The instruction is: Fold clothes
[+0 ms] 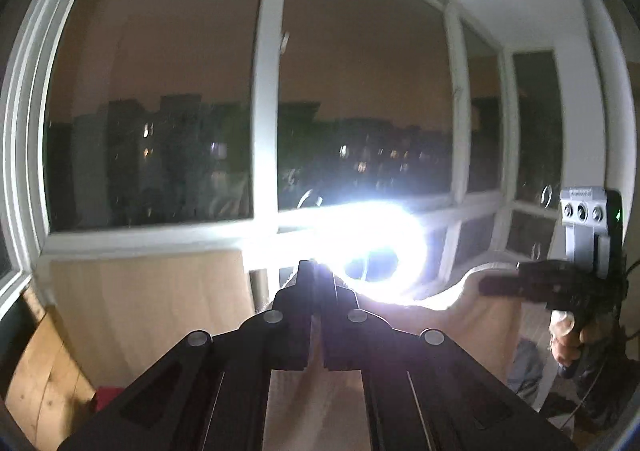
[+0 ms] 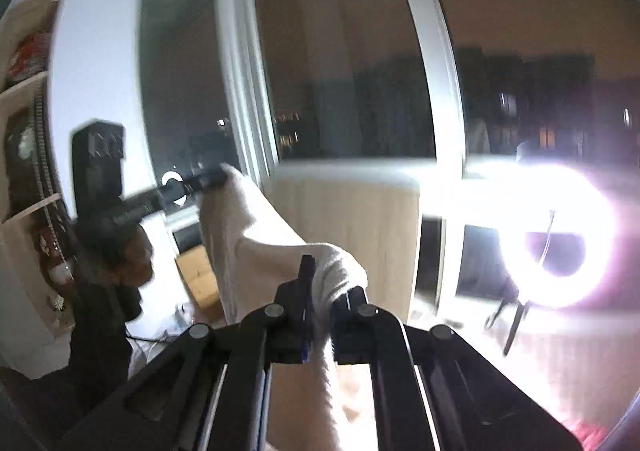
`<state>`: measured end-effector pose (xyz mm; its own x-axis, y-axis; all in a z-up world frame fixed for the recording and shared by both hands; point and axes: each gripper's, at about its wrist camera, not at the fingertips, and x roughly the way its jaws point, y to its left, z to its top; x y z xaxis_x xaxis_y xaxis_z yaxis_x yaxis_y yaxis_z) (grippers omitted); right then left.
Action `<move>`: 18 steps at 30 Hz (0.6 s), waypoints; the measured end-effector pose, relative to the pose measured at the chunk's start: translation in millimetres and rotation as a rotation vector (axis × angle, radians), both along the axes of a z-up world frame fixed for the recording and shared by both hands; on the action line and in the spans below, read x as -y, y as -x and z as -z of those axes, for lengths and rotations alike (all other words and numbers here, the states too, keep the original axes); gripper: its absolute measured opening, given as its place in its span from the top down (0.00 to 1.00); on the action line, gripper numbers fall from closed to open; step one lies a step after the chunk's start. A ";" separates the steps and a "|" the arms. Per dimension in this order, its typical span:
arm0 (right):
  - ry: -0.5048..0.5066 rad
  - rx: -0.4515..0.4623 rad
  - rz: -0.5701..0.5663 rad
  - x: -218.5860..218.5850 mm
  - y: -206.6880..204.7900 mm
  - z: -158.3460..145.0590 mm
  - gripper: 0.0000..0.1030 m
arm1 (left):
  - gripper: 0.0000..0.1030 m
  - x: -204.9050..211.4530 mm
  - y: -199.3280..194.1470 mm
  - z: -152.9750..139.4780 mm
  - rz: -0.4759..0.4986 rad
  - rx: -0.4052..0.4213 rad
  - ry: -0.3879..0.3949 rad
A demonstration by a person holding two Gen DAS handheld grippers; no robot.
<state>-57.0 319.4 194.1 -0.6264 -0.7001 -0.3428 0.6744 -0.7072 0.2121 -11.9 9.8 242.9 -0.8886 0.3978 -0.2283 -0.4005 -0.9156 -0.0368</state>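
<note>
left gripper (image 1: pixel 318 271): jaws pressed together, top edge of the cream garment (image 1: pixel 472 291) pinched between them; also seen from the right wrist view (image 2: pixel 216 177), clamped on one corner
right gripper (image 2: pixel 320 275): jaws closed on the other corner of the fabric; seen at far right of the left wrist view (image 1: pixel 486 285)
garment position: held up in the air, stretched between both grippers, sagging in the middle, hanging below them
hand (image 1: pixel 566 339): wrapped around the right gripper's handle
background: ring light (image 2: pixel 560 235) glaring, night window (image 1: pixel 160 111) behind; blur heavy
</note>
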 end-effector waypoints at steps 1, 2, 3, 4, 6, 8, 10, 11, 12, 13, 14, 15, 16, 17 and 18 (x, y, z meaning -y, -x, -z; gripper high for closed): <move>-0.006 0.045 0.020 -2.5 9.6 21.4 0.94 | 0.97 -0.4 8.4 9.2 0.001 0.025 0.020; -0.016 0.090 0.051 -9.1 19.6 46.2 0.94 | 0.97 -13.5 21.6 23.3 0.012 0.062 0.043; -0.026 0.136 0.081 -15.6 29.6 71.0 0.94 | 0.97 -27.8 35.2 37.9 0.024 0.099 0.066; -0.038 0.187 0.126 -26.7 38.5 100.8 0.94 | 0.97 -40.6 49.7 55.7 0.065 0.151 0.072; -0.177 0.264 0.294 -57.3 44.2 165.2 0.94 | 0.95 -74.3 83.8 96.8 0.164 0.281 0.081; -0.327 0.315 0.439 -79.2 45.5 216.5 0.88 | 0.93 -94.1 110.4 145.2 0.210 0.413 0.125; -0.353 0.339 0.426 -74.4 44.1 231.8 0.88 | 0.93 -112.8 136.4 193.6 0.252 0.543 0.170; -0.366 0.351 0.420 -72.0 43.4 239.5 0.86 | 0.93 -103.9 141.0 209.6 0.249 0.567 0.163; -0.380 0.363 0.413 -69.6 42.7 247.1 0.86 | 0.92 -93.1 144.6 224.8 0.244 0.587 0.153; -0.393 0.375 0.407 -67.2 42.0 254.8 0.86 | 0.92 -78.1 146.0 238.3 0.220 0.612 0.137; -0.406 0.387 0.400 -64.8 41.3 262.4 0.84 | 0.92 -62.7 147.0 251.5 0.194 0.637 0.120; -0.419 0.399 0.393 -62.4 40.6 270.1 0.78 | 0.92 -39.8 147.5 268.7 0.141 0.672 0.115; -0.432 0.411 0.387 -60.0 39.9 277.7 0.72 | 0.93 -19.7 138.1 279.9 0.102 0.688 0.116; -0.445 0.423 0.380 -57.5 39.2 285.4 0.58 | 0.94 0.1 127.6 290.5 0.066 0.701 0.117; -0.459 0.435 0.373 -55.1 38.5 293.0 0.45 | 0.95 19.0 120.3 298.8 0.037 0.716 0.101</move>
<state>-95.5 374.6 -98.9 -0.5358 -0.1931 -0.8219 0.2935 -0.9554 0.0331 -132.2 -9.3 -55.9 -0.4934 0.3707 -0.7868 -0.3403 -0.9148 -0.2176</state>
